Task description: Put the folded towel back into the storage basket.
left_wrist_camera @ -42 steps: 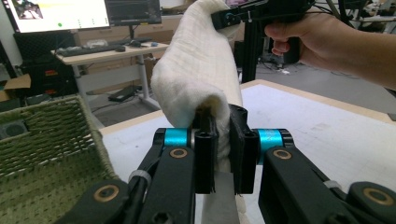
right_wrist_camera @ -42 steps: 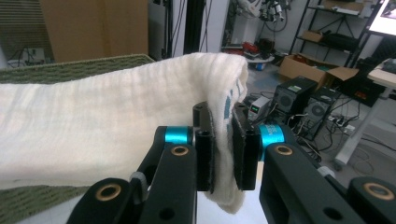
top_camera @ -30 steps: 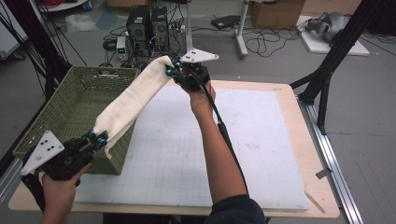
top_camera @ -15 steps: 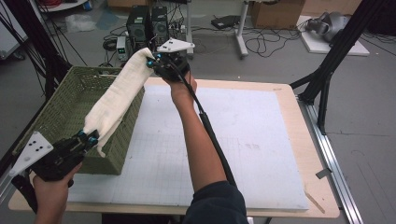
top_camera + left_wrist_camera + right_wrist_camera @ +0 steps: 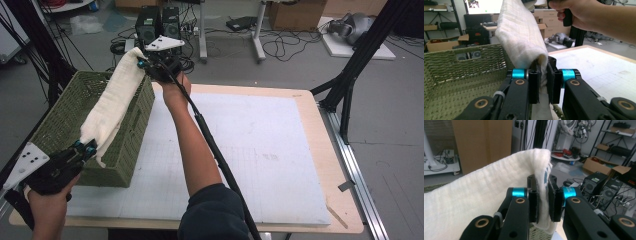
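Note:
A folded white towel (image 5: 111, 104) hangs stretched between my two grippers, above the right wall of a green woven basket (image 5: 65, 117). My left gripper (image 5: 85, 148) is at the near left, shut on the towel's near end; its own view shows the cloth (image 5: 520, 35) pinched between its jaws (image 5: 544, 82). My right gripper (image 5: 145, 62) is held high over the basket's far right corner and is shut on the far end, with the towel (image 5: 481, 197) squeezed between the pads (image 5: 543, 200).
The basket stands at the left end of the table, on a white grid mat (image 5: 250, 150) over a wooden top (image 5: 330, 150). A black frame post (image 5: 350, 75) rises at the right. Computer cases (image 5: 157, 22) and cables lie on the floor beyond.
My right gripper has carried the towel's far end leftward and away, from over the mat to above the basket's far corner. The left gripper shifted slightly left. Both grips hold.

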`<control>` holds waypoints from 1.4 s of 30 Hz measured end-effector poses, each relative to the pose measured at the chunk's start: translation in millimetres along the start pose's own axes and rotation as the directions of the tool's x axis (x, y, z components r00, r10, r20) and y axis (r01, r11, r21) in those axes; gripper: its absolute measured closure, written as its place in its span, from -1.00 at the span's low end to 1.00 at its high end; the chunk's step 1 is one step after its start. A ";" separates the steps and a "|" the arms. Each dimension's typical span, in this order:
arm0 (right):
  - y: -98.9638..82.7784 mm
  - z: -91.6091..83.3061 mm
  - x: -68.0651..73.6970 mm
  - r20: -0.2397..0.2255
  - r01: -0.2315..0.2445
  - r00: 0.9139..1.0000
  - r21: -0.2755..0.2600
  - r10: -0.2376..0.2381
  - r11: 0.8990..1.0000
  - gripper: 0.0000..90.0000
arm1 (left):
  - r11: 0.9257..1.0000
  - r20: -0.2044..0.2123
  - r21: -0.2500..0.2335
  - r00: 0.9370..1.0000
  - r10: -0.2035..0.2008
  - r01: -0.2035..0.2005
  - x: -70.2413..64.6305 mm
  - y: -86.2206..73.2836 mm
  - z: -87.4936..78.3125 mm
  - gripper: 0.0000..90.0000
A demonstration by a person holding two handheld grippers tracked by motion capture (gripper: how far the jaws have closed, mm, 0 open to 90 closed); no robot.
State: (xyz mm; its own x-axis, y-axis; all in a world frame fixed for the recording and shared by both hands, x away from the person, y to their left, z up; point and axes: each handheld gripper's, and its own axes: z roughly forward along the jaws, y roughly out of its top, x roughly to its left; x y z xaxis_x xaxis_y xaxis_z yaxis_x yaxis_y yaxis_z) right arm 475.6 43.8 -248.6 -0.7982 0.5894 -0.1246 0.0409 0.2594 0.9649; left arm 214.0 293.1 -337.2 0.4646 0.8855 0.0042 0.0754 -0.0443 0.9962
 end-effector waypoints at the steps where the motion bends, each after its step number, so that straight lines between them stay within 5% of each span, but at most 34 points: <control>1: -0.4 5.2 1.5 -0.003 -0.003 1.000 0.002 0.003 1.000 0.82 | 1.000 -0.005 0.002 1.000 0.002 -0.002 1.1 -0.4 -0.8 0.82; 29: 3.2 94.1 30.9 -0.078 -0.011 0.997 0.057 0.015 0.998 0.81 | 0.996 -0.118 0.034 0.990 -0.075 0.080 30.4 -12.1 -13.4 0.81; 33: -0.5 110.4 35.5 -0.071 -0.032 0.997 0.082 0.037 0.996 0.79 | 0.990 -0.119 0.067 0.986 -0.119 0.127 34.0 -14.3 -11.2 0.50; 34: -2.5 114.8 37.1 -0.078 -0.034 0.996 0.090 0.041 0.995 0.69 | 0.986 -0.126 0.072 0.982 -0.140 0.149 35.3 -15.0 -10.6 0.29; 36: -7.2 123.5 41.3 -0.034 -0.040 0.998 0.117 0.044 0.992 0.01 | 0.978 -0.144 0.072 0.972 -0.185 0.197 38.5 -15.8 -10.5 0.09; 38: -9.1 125.4 43.7 0.004 -0.047 0.999 0.128 0.046 0.991 -0.08 | 0.975 -0.147 0.056 0.968 -0.204 0.214 40.8 -16.3 -12.0 0.03; 42: -12.6 121.0 42.4 -0.011 -0.056 0.998 0.130 0.058 0.990 -0.08 | 0.972 -0.151 0.044 0.963 -0.222 0.231 42.7 -14.9 -14.0 -0.13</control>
State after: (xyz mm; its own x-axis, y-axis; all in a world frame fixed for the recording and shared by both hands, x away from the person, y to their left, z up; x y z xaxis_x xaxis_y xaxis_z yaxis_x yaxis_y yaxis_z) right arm 514.0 158.2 -294.0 -0.8011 0.5949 -0.0658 0.1637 0.3234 0.9320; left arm 220.3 338.0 -350.6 0.2977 0.9327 -0.2038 0.2197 0.1408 0.9654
